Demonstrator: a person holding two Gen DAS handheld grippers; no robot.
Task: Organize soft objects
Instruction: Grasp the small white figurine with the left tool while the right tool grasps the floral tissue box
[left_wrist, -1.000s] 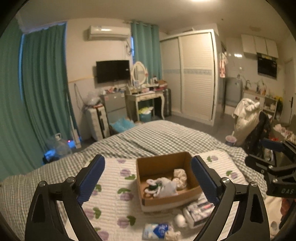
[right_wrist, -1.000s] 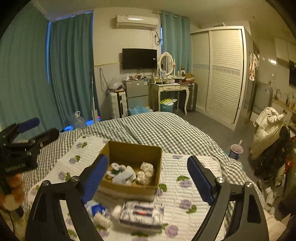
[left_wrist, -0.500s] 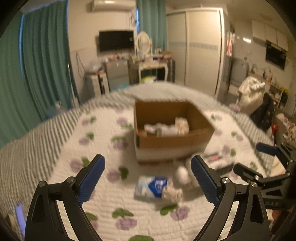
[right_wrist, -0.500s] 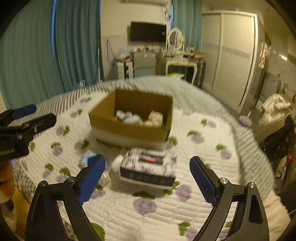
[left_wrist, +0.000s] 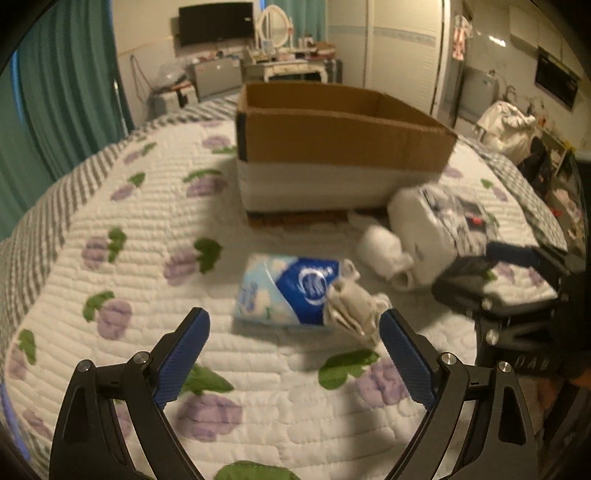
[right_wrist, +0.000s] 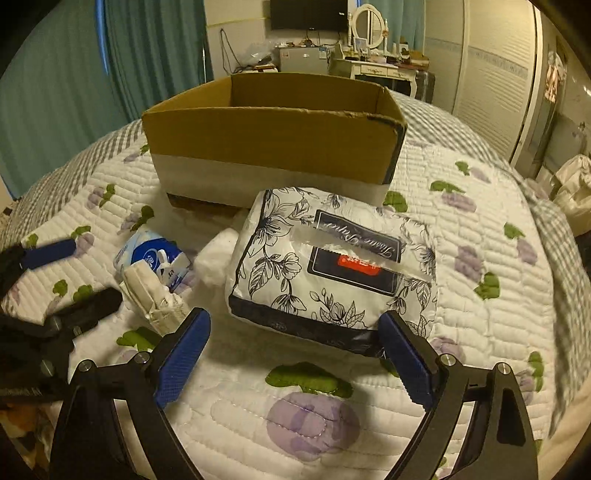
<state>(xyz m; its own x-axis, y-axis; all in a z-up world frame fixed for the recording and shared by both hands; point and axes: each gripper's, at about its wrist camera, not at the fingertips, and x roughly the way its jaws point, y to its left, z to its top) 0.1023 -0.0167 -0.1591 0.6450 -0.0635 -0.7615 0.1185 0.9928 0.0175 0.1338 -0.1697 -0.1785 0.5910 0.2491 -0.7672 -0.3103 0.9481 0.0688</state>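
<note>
Tissue pack: the flower-printed tissue pack (right_wrist: 332, 262) lies flat on the quilt (right_wrist: 480, 295), its far edge just beside the front wall of the cardboard box (right_wrist: 273, 147), directly ahead of your right gripper (right_wrist: 293, 354)
How it handles: likely light, squashy and a little slick in its plastic wrap; you would do best to pinch across the near short edge or the two side faces, not the torn top slot
Which way it points: long axis runs roughly left to right across the right wrist view, tilted slightly, near corner toward your right finger
Small pack: the blue-and-white tissue packet (left_wrist: 288, 291) rests ahead of your left gripper (left_wrist: 293, 350), long axis across the view; a crumpled cream cloth (left_wrist: 351, 310) leans on its right end
White roll: a soft white bundle (left_wrist: 384, 251) sits between the packet and the big pack
Right gripper: spread wide, holding nothing, fingertips just short of the big pack's near edge
Left gripper: equally wide, nothing in it, low over the quilt just short of the packet
Box: open top; contents hidden from this low angle
Stage: judged as lining up for pickups, items not yet boxed
</note>
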